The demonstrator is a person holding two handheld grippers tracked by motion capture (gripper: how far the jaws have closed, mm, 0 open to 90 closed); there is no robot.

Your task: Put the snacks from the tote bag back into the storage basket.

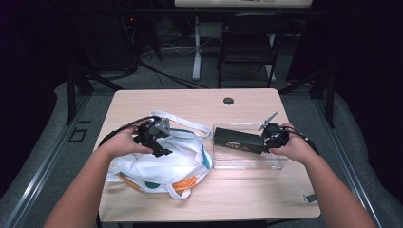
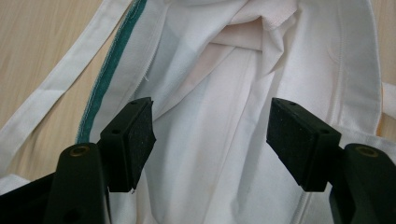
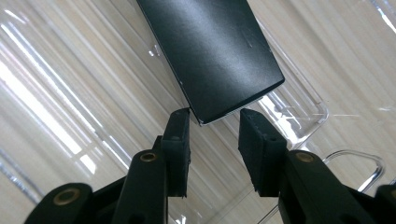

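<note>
Now, step: lift the box from the tray to the bag.
Right tongs: apart, at the box's end (not gripping).
Left tongs: apart over the bag's mouth.
Tip: slide further on before squeezing.

A light wooden table carries a small round black grommet near its far edge. Behind it, on the grey floor, stand 1 dark folding chair and 1 white table leg, with cables nearby.
</note>
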